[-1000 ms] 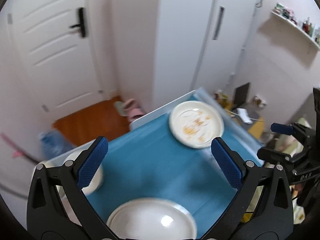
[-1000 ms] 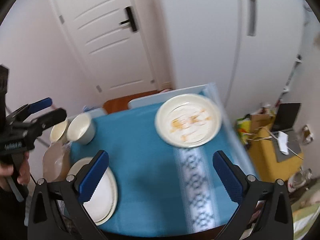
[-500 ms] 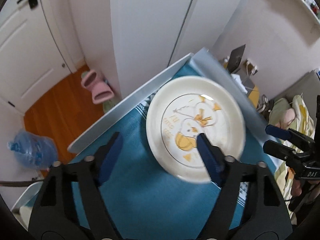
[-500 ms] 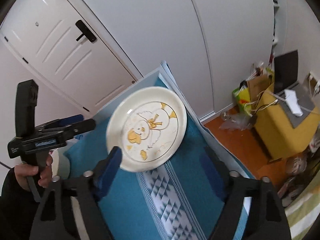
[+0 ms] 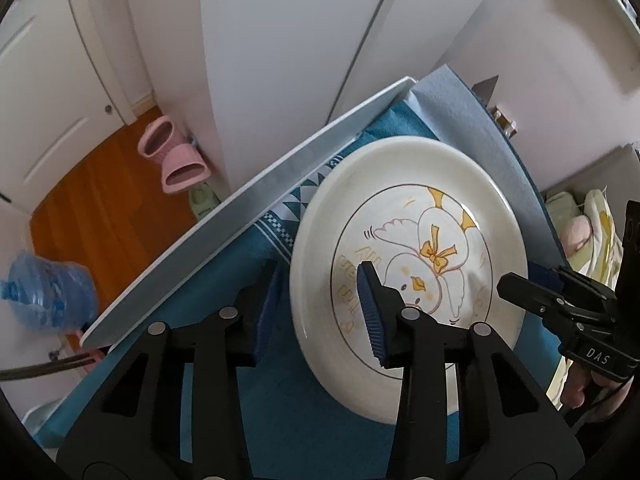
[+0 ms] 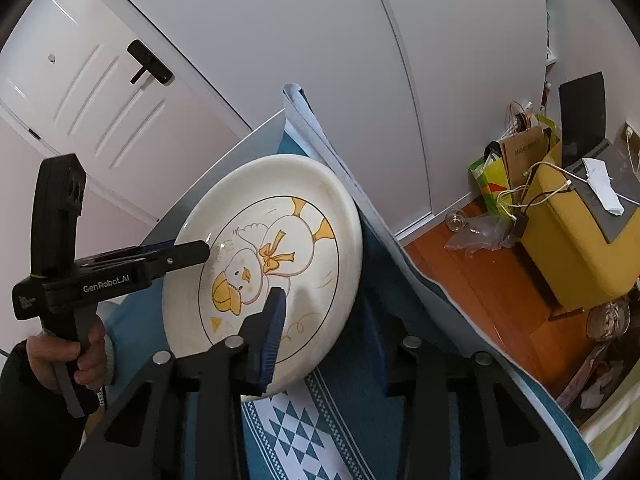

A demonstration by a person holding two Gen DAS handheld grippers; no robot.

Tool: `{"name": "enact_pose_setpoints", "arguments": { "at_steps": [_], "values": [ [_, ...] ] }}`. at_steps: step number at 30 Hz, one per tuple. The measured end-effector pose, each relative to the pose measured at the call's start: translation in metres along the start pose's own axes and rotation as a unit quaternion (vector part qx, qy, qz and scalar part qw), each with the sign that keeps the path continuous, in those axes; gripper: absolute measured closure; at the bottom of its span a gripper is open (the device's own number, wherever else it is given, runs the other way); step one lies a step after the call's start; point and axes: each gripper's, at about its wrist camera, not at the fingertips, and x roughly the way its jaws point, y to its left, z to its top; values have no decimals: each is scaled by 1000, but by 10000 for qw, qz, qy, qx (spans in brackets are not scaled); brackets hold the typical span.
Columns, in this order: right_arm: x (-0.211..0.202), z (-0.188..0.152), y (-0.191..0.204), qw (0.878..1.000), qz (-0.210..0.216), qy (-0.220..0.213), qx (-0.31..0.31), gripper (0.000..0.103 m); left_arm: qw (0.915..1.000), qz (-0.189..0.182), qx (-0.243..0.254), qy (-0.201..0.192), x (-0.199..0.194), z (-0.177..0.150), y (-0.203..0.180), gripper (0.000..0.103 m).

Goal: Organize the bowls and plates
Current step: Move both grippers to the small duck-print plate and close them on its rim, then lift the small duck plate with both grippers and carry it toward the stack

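A white plate with a yellow duck drawing sits at the far corner of the table on the blue cloth. My left gripper straddles the plate's left rim, one finger on the plate's face, one outside the rim. My right gripper straddles the plate at its lower right rim, one finger on its face, the other behind it. The plate looks tilted up. The left gripper also shows in the right wrist view, and the right gripper in the left wrist view.
The table's white edge and the cloth's overhang run close behind the plate. White wardrobe doors stand beyond. A yellow box with cables, pink slippers and a water bottle are on the floor.
Both grippers moved forward to the duck plate and narrowed onto its opposite rims. The plate now looks tilted off the cloth.
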Motion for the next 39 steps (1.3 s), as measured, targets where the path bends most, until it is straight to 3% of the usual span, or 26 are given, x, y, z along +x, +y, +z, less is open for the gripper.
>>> {"name": "enact_pose_setpoints", "arguments": {
  "at_steps": [3, 4, 7, 21, 29, 39],
  "values": [
    [4, 0, -1, 10000, -28, 42, 42, 68, 10000, 38, 73, -13, 2, 0, -2, 72],
    [5, 0, -2, 10000, -37, 50, 34, 70, 9999, 57, 98, 5, 4, 1, -2, 80],
    [9, 0, -2, 9999, -68, 92, 1, 82, 9999, 83, 76, -25, 4, 1, -1, 82],
    [-8, 3, 4, 9999, -78, -32, -121, 82, 9994, 270, 35, -193, -18, -9, -13, 83],
    [-47, 7, 27, 9985, -10, -57, -539, 82, 9976, 449, -221, -479, -70, -33, -24, 83],
    [-104, -17, 85, 9914, 226, 89, -1287, 82, 9890, 638, -997, -891, -164, -113, -27, 83]
  ]
}}
